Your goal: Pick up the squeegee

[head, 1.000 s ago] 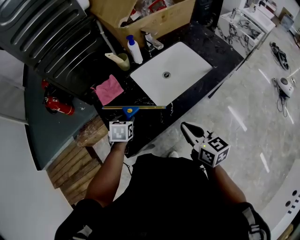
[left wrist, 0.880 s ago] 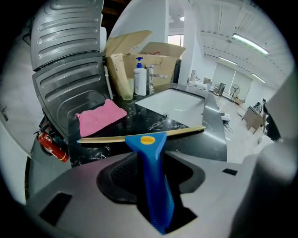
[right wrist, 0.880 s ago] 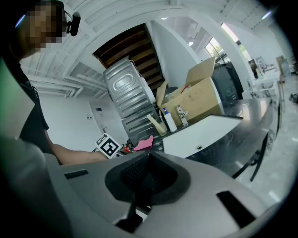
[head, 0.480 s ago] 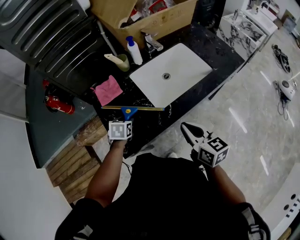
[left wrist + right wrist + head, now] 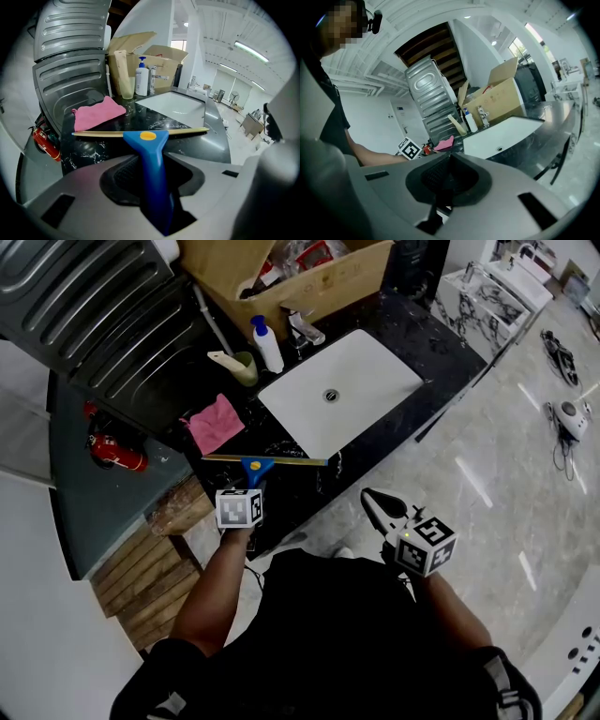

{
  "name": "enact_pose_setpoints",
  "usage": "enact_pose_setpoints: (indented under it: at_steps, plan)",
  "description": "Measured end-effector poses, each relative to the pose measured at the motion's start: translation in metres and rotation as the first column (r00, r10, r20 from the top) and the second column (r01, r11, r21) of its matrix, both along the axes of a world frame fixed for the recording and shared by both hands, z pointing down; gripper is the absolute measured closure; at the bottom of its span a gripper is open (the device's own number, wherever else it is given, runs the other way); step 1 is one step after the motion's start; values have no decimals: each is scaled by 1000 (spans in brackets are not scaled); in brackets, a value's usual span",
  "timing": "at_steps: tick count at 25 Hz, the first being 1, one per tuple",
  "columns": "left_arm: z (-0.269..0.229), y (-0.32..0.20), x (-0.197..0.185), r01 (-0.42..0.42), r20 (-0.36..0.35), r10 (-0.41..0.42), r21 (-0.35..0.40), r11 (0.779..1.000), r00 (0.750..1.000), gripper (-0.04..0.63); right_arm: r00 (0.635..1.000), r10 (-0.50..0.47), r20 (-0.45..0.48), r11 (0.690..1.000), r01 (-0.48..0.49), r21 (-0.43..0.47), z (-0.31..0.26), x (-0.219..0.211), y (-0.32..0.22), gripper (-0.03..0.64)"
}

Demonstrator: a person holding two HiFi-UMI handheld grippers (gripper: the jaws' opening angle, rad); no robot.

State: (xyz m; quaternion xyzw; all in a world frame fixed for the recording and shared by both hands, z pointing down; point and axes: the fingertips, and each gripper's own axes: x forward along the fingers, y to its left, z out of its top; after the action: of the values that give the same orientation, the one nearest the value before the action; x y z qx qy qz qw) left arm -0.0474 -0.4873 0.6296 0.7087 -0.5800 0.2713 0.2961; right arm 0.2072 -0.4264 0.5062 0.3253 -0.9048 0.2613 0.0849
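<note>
The squeegee point(image 5: 262, 459) lies on the dark marble counter's point(image 5: 309, 486) front edge, before the sink point(image 5: 366, 381). Its blue handle sits between the left gripper's point(image 5: 147, 154) closing jaws, not yet pinched. The right gripper point(image 5: 450, 157) is closed and empty. The bottle's point(image 5: 269, 343) label is too small to read.

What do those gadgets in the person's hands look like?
The left gripper and right gripper are grey two-jaw tools with dark ribbed pads, each carrying a white cube of black square markers. The left's jaws are closing, the squeegee handle between them. The person's top is black, short-sleeved.
</note>
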Motion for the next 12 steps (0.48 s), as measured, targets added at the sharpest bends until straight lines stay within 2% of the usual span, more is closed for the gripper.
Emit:
enact_pose_setpoints:
  at_steps: [4,12]
  plan:
    - [-1,0,-5,16,-22,-15,14,1000,1000,456,1000,-4,-7,1000,4,8,-1,-6,4,607]
    - [-7,14,-6,-17,-68,19,28,999,997,456,1000,13,-15,1000,-13,26,-6,-21,18,607]
